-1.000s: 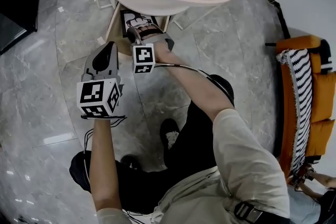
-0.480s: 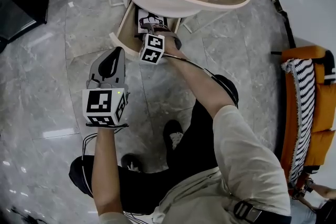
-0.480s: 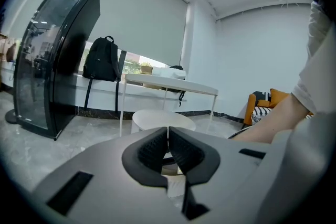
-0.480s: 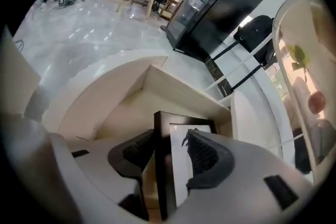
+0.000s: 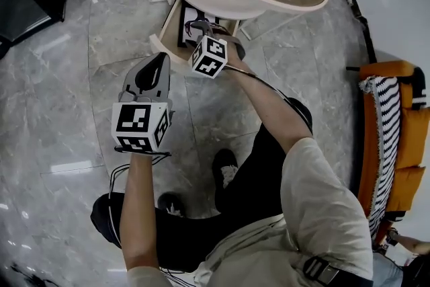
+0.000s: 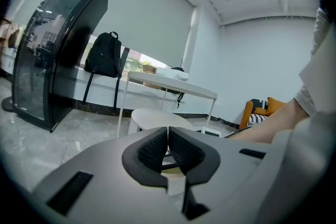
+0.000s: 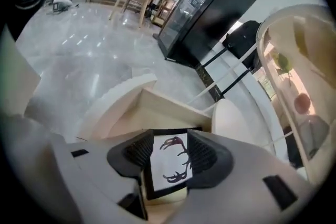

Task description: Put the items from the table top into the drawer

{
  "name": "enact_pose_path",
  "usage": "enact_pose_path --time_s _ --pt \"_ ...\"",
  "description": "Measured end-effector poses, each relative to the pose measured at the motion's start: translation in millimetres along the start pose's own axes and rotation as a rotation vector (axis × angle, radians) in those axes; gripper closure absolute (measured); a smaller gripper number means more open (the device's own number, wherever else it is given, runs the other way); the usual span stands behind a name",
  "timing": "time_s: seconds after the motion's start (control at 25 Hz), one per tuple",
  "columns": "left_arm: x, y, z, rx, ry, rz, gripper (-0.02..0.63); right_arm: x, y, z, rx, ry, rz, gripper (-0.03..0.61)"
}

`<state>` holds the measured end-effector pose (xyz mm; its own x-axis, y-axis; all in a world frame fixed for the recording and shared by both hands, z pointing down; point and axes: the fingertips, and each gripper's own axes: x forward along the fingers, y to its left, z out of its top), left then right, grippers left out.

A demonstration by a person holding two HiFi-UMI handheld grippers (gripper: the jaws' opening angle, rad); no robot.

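Beneath the table (image 5: 306, 7), the framed print (image 5: 189, 23) lies half hidden.

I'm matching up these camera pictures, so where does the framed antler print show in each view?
Head view: upper middle, the framed antler print lies in the open drawer under the round table.
Left gripper view: not in it.
Right gripper view: lower centre, inside the drawer.
Shared landmark: the round table, at centre in the left gripper view and at right in the right gripper view.
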<state>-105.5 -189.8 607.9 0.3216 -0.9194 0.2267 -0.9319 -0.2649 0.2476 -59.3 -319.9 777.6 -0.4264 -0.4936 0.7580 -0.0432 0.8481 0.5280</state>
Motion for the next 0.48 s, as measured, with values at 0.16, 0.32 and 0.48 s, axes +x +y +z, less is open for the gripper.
enact_pose_path --time_s 0.16,0.32,0.48 --pt "-4.1 -3.0 7.5 0.048 0.001 -0.021 0.591 -41.4 -20.2 35.5 0.042 -0.102 -0.071 0.365" --pt "-4.5 1.0 6.6 0.012 0.022 -0.009 0.591 -94.4 -45.3 69.4 0.091 -0.200 -0.161 0.367" --pt "-5.1 0.9 6.4 -0.005 0.032 -0.008 0.591 -139.6 -64.1 94.6 0.100 -0.263 -0.240 0.374"
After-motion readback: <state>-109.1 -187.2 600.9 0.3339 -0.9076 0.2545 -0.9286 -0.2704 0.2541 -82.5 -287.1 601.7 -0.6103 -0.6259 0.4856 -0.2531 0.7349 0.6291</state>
